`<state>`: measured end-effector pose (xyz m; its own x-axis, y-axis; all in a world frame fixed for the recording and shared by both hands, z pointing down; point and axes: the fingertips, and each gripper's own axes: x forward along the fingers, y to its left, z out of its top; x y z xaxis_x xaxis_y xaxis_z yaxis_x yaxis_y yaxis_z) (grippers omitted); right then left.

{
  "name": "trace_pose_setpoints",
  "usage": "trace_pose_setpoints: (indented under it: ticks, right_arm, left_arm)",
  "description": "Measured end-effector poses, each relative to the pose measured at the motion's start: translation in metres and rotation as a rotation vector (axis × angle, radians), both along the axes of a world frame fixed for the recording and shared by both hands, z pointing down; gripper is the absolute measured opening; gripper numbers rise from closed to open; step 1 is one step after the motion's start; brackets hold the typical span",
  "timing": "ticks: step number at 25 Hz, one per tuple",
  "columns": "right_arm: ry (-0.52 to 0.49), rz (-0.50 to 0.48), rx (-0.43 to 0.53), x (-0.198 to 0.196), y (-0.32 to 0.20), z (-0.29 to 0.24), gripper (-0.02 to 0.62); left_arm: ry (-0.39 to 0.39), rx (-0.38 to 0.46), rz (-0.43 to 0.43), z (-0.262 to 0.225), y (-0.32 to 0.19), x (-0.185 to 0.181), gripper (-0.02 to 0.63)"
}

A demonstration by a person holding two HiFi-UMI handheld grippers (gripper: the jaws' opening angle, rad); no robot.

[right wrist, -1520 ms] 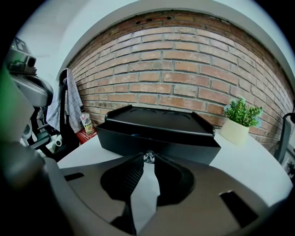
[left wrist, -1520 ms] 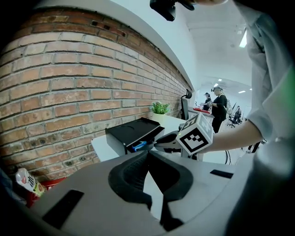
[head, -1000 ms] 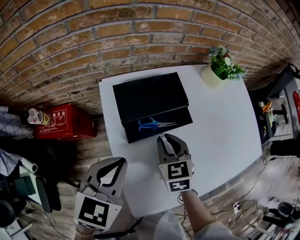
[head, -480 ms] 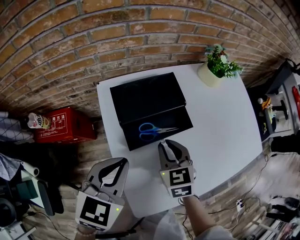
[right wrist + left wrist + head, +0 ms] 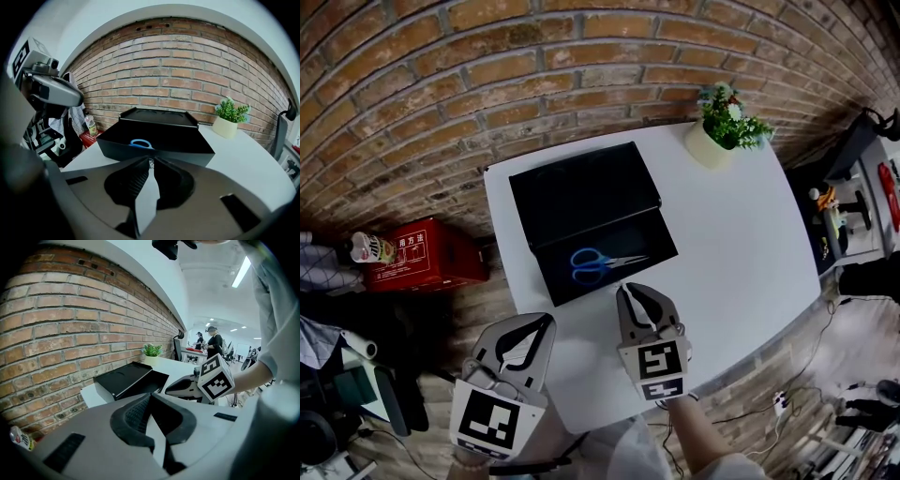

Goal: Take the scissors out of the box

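My left tongs (image 5: 546, 322) and right tongs (image 5: 624, 290) are both clenched on nothing, over the near edge of the white tabletop (image 5: 741, 234). The steel-bladed scissors w/ blue plastic loop handles (image 5: 598, 263) lie flat in the tray of the open black rectangular box (image 5: 654, 240), just beyond my right tips, blades pointing right. I judge them light, stiff, and slick on the blades. The best hold is prob. at the handle loops or pivot, from above.

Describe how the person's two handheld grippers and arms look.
The left gripper and right gripper match: light grey shells narrowing to pointed jaws lined with black ribbed pads. Each carries a white cube with black square markers. The right arm wears a white sleeve.
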<state>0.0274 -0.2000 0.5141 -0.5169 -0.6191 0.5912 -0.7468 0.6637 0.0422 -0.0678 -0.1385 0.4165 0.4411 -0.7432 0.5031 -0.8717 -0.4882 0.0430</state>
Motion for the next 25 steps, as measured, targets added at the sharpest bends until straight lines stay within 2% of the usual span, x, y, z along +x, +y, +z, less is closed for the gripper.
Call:
trace_pose_setpoints:
  ticks: [10,17,25]
  right_arm:
    - [-0.021,0.034,-0.010,0.012,0.009,-0.003,0.058]
    - [-0.045,0.038,-0.035,0.020,0.021,-0.002,0.058]
    - [-0.074,0.054,-0.055,0.032,0.027,-0.001,0.058]
  left_arm:
    - [-0.029,0.005,0.061,-0.001,-0.010,0.012,0.017]
    - [-0.153,0.040,0.154,0.001,-0.036,0.029,0.017]
    - [-0.248,0.021,0.270,0.019,-0.063,0.047,0.017]
